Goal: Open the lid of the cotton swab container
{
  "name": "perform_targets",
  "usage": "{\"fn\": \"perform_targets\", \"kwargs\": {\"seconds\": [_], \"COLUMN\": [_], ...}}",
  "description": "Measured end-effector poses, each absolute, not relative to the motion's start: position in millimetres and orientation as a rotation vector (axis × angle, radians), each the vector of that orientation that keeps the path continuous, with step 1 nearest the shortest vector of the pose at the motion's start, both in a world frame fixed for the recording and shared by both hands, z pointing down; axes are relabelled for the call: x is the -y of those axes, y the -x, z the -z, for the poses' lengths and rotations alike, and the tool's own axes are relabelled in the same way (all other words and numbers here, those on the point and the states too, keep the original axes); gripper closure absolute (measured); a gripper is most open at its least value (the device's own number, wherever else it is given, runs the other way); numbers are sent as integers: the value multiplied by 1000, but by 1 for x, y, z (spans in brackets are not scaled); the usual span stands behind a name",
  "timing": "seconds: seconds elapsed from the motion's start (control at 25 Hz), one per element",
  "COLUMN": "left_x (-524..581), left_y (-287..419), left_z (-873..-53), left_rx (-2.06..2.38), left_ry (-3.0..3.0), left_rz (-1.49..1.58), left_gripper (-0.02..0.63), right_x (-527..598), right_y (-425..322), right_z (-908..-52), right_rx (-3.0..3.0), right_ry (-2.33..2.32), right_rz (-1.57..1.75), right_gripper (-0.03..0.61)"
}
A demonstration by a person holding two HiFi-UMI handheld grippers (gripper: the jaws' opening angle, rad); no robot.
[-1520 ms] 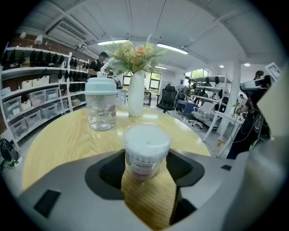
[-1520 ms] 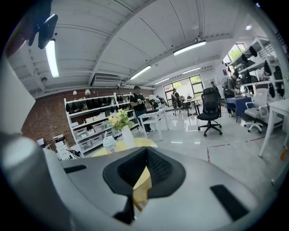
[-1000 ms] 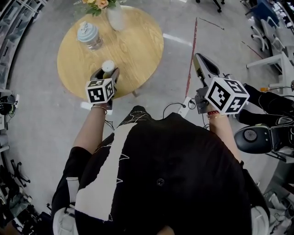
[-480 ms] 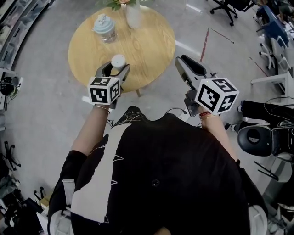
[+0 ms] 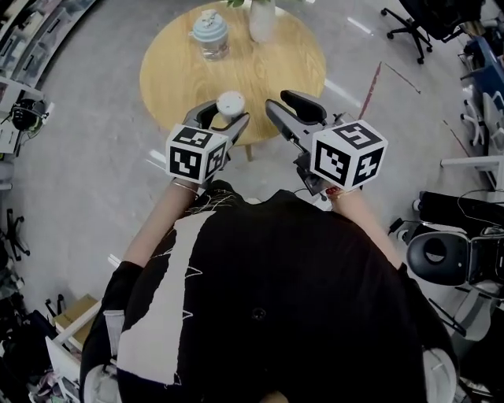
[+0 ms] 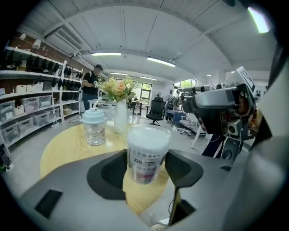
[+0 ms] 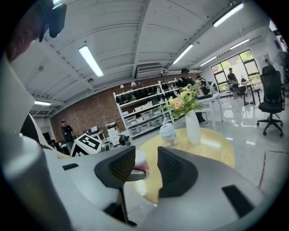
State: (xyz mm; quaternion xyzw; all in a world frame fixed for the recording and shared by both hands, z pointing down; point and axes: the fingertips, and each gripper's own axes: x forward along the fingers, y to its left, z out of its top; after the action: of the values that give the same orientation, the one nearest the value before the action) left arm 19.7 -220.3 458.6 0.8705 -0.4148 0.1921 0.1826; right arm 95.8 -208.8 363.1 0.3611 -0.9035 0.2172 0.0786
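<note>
The cotton swab container (image 6: 146, 152) is a small clear tub with a white lid and a printed label. My left gripper (image 6: 145, 170) is shut on its sides and holds it upright in the air, near the round wooden table's front edge (image 5: 177, 94). From the head view the container's white lid (image 5: 230, 102) shows between the left gripper's jaws (image 5: 227, 114). My right gripper (image 5: 277, 101) is just right of the container, pointing toward it. Its jaws have just been opening, and nothing is between them (image 7: 145, 168). The container (image 7: 141, 161) shows partly behind the right gripper's left jaw.
A glass jar with a pale blue lid (image 5: 209, 35) and a white vase of flowers (image 5: 261, 19) stand at the table's far side. Office chairs (image 5: 409, 20) and equipment (image 5: 441, 256) are to the right. Shelving (image 6: 31, 108) and people stand in the background.
My right gripper has swung left, close to the held container, and its jaws have opened. My left gripper has lifted a little with the container still in it.
</note>
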Motion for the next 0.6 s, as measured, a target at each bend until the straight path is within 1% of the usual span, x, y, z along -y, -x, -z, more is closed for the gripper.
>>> {"fn": "perform_targets", "kwargs": {"seconds": [0.12,0.36,0.6], "left_x": [212,202,196], "left_y": [-18,-26,-19], "left_z": [-450,-439,-443], "left_rx": [1171,1144,1127], "left_ry": [-2464,-2518,-2534], "left_rz": [-539,-571,-632], "left_gripper": [341,341,341], "right_x": [203,199,198], "right_y": [-76,-53,-31], "right_z": [-366,-372,-384], "right_rx": [2721,2734,2696], "right_ry": [-998,-898,-855], "right_rz": [-634,-633,-592], "right_gripper": [407,396,357]}}
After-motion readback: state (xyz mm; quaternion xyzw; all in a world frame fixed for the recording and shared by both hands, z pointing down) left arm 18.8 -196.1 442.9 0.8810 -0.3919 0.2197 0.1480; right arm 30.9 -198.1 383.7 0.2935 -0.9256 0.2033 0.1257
